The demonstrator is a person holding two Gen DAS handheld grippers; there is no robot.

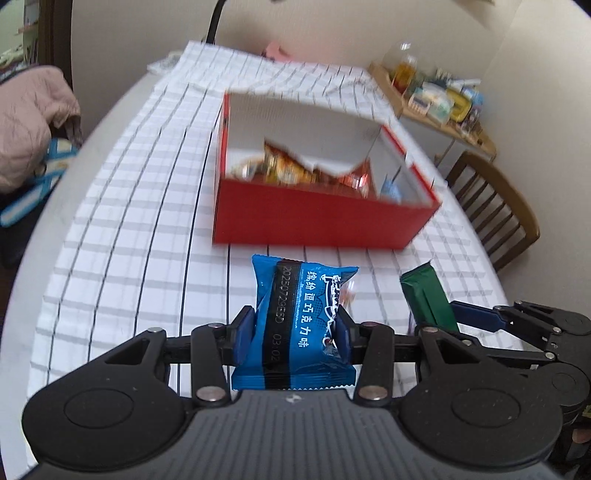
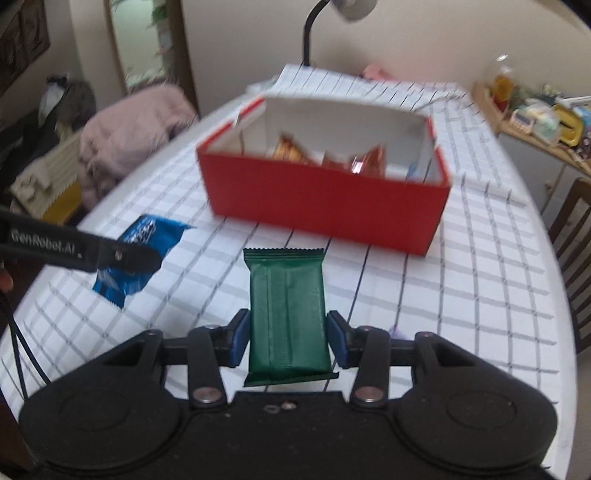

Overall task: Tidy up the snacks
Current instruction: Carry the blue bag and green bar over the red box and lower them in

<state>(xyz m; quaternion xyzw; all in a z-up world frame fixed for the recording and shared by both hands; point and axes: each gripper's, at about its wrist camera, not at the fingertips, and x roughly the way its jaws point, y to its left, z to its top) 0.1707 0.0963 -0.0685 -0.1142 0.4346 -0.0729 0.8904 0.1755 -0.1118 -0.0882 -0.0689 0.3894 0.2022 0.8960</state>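
- At the far left of your left wrist view, a pink padded garment [image 1: 29,122] lies heaped over a chair, off the edge of the worktop [image 1: 122,229] with its white grid-checked cloth.
- In the lower middle of that view your left gripper [image 1: 291,334] is clenched on the blue snack packet [image 1: 295,325]: both blue pads press its sides, and the packet stands upright, its top pointing toward the box.
- Above it, mid-frame, the red box [image 1: 314,218] sits open on the cloth, white inside, with orange and red wrapped snacks [image 1: 291,168] piled in the bottom and a pale blue one in its right part.
- At the lower right of the same view your right gripper [image 1: 443,314] comes in from the edge, holding the green snack bar [image 1: 424,299].
- At the upper right, a wooden shelf [image 1: 439,110] against the wall carries bottles and small packets; a wooden chair [image 1: 491,206] stands below it.
- In your right wrist view the left gripper [image 2: 125,256] crosses the left edge with the blue packet in it, raised off the cloth.
- In the lower middle there, the right gripper grasps the green bar by its long edges, seam side facing you, with the red box beyond it.
- A black lamp neck [image 2: 310,33] rises behind the box at the top.
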